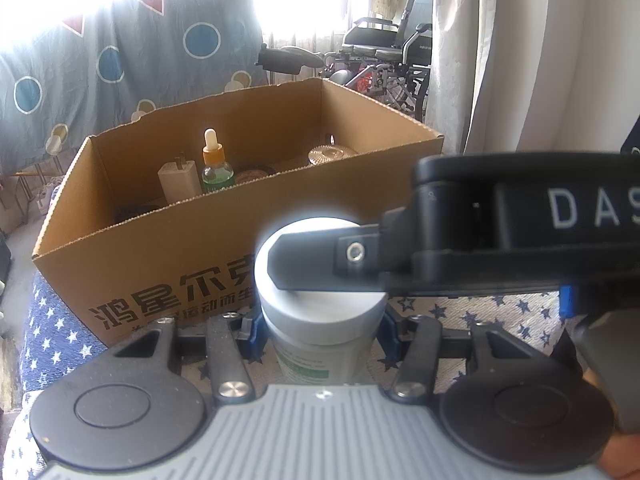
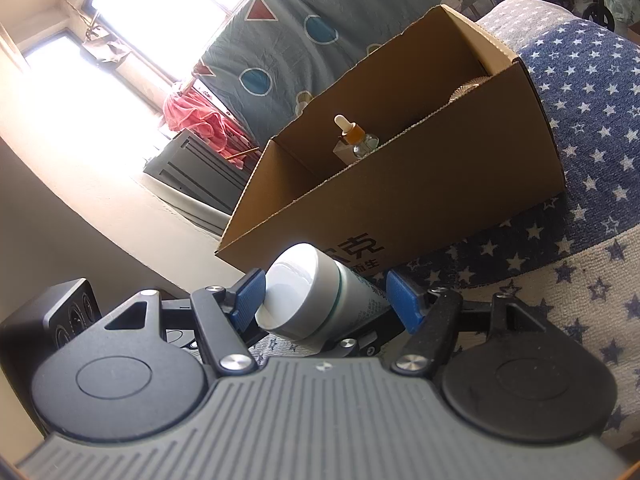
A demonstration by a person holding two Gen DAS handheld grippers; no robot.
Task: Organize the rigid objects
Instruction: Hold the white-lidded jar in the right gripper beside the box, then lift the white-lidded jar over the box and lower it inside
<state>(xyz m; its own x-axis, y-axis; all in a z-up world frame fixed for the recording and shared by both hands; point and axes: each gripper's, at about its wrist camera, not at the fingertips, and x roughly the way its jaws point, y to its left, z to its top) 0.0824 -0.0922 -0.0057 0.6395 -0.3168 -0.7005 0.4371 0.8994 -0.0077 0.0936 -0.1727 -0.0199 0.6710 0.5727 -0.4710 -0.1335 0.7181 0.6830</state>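
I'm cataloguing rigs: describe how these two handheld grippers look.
Both match: a ribbed grey housing, two round black discs, black linkage arms with silver screws, and blue finger pads. See the left gripper and right gripper. The right one's side carries white letters "DAS".

This is a lived-in home, a bedroom or sitting room by the look of it. A grey-blue quilt printed with blue circles and red triangles (image 1: 120,52) hangs across a bright window, and pale cream curtains (image 1: 520,60) fall beside it. A folded black-and-silver wheelchair (image 1: 384,48) is parked by the light. Pink laundry (image 2: 200,114) hangs near a second window, above a grey cabinet (image 2: 200,176). A brown corrugated cardboard box (image 1: 192,248) sits on a blue and white star-patterned fabric cover (image 2: 592,112).
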